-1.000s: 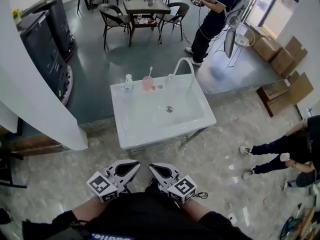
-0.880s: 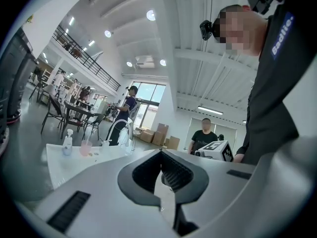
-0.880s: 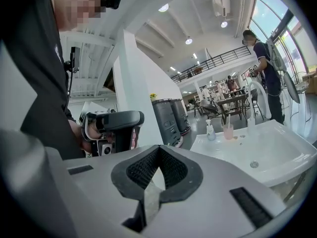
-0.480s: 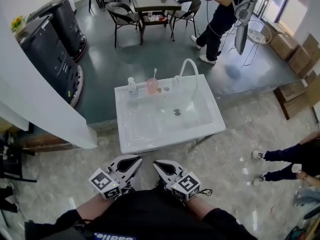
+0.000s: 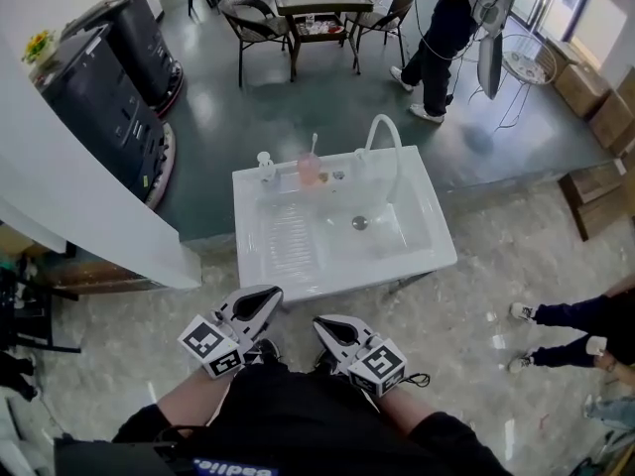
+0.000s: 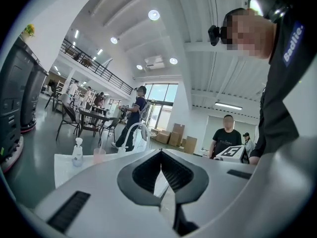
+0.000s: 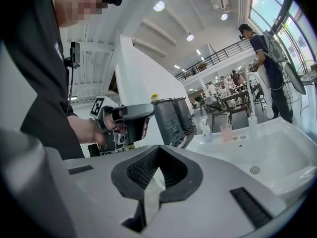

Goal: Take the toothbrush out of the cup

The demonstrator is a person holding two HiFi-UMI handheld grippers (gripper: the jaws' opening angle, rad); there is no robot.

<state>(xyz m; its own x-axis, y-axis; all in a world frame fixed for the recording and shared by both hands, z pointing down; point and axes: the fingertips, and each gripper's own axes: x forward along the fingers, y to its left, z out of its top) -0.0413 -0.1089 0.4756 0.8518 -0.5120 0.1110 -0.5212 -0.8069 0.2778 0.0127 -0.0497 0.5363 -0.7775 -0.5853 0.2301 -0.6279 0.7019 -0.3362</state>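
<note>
A pink cup (image 5: 309, 172) with a white toothbrush (image 5: 315, 145) standing in it sits on the back ledge of a white sink (image 5: 345, 279), between a soap bottle (image 5: 265, 164) and the curved faucet (image 5: 383, 135). My left gripper (image 5: 270, 294) and right gripper (image 5: 321, 322) are held low in front of me, short of the sink's front edge, both shut and empty. The left gripper view shows the cup (image 6: 99, 155) far off to the left of its shut jaws. In the right gripper view the cup (image 7: 226, 131) is at the right, far away.
A person (image 5: 446, 23) with grippers stands behind the sink beside a fan (image 5: 493, 53). Another person's legs (image 5: 566, 317) lie at the right. A table with chairs (image 5: 317, 3) stands at the back, dark machines (image 5: 104, 82) and a white wall (image 5: 60, 196) at the left.
The sink has come closer and lower in the head view as I walk toward it. Both grippers have moved forward with me and stay shut.
</note>
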